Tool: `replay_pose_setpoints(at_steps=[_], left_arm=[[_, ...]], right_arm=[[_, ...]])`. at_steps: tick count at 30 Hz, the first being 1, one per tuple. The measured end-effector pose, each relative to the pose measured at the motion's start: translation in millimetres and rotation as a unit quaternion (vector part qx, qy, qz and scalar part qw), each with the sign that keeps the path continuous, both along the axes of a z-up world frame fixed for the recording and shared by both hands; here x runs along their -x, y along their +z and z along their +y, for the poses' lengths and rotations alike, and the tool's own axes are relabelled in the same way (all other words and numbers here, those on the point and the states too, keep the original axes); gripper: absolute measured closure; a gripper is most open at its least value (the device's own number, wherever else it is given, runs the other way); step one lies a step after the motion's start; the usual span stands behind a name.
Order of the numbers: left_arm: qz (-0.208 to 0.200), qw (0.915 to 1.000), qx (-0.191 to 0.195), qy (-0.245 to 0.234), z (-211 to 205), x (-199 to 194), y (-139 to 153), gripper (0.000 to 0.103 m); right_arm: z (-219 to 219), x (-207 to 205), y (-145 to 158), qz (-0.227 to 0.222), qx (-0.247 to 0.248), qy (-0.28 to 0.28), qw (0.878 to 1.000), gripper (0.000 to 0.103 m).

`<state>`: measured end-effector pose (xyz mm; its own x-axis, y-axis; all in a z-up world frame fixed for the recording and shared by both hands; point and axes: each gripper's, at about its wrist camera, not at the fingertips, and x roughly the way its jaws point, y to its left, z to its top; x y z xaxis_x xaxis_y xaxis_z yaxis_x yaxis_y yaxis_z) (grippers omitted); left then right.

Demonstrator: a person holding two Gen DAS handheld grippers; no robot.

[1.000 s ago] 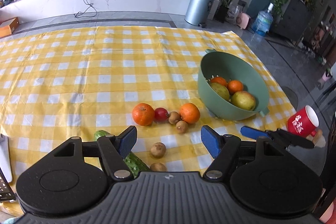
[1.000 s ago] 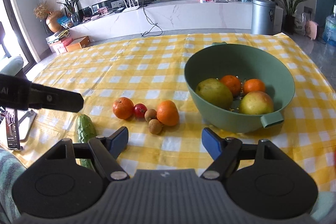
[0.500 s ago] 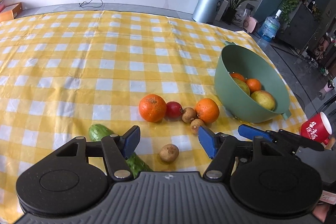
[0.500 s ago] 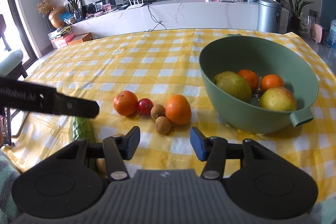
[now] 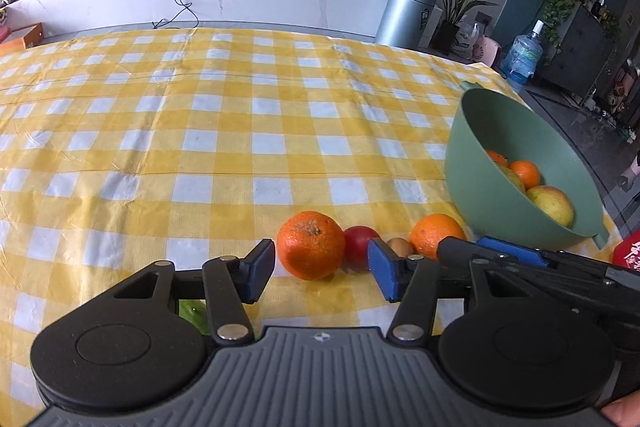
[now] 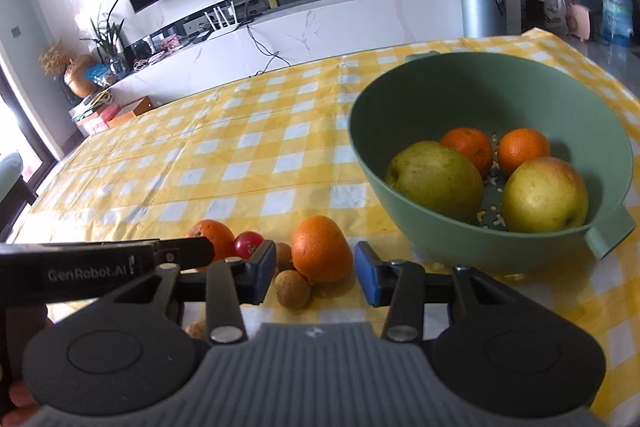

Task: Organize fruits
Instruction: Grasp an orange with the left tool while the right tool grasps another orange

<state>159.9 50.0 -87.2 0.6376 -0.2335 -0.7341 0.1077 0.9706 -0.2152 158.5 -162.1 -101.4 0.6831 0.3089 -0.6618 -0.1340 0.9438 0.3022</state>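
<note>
A green bowl [image 6: 400, 163] on the yellow checked cloth holds two pears and two oranges [image 6: 524, 147]. In front of it lie a left orange [image 5: 310, 245], a small red fruit [image 5: 360, 247], a right orange [image 6: 322, 253] and small brown fruits [image 6: 292, 289]. My left gripper [image 5: 320, 277] is open, its pads just short of the left orange. My right gripper [image 6: 315, 275] is open, its pads on either side of the right orange and a brown fruit. The bowl also shows in the left wrist view [image 5: 480, 167].
A green cucumber [image 5: 194, 313] lies under my left gripper's left finger. A red mug [image 5: 628, 255] sits at the table's right edge. The right gripper's fingers [image 5: 508, 253] reach in beside the left one. The table edge drops off behind the bowl.
Both grippers have moved forward and lower toward the row of fruit. The left one now frames the left orange, the right one the right orange. Both stay open.
</note>
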Motion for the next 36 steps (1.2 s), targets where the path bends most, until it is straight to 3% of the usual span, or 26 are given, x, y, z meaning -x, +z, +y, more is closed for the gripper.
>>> replay_pose_setpoints(at_steps=[19,24,36], left_arm=[[0.015,0.9967,0.073,0.03,19,-14,-21,0.047],[0.014,0.9959,0.085,0.03,19,-12,-22,0.054],[-0.006,0.9954,0.084,0.045,20,-4,-14,0.055]], right_arm=[[-5,-21,-21,0.029,-0.048,-0.015,0.998,0.062],[-8,-22,-25,0.035,-0.059,-0.019,0.997,0.064],[-6,-13,-17,0.009,-0.05,-0.012,0.999,0.066]])
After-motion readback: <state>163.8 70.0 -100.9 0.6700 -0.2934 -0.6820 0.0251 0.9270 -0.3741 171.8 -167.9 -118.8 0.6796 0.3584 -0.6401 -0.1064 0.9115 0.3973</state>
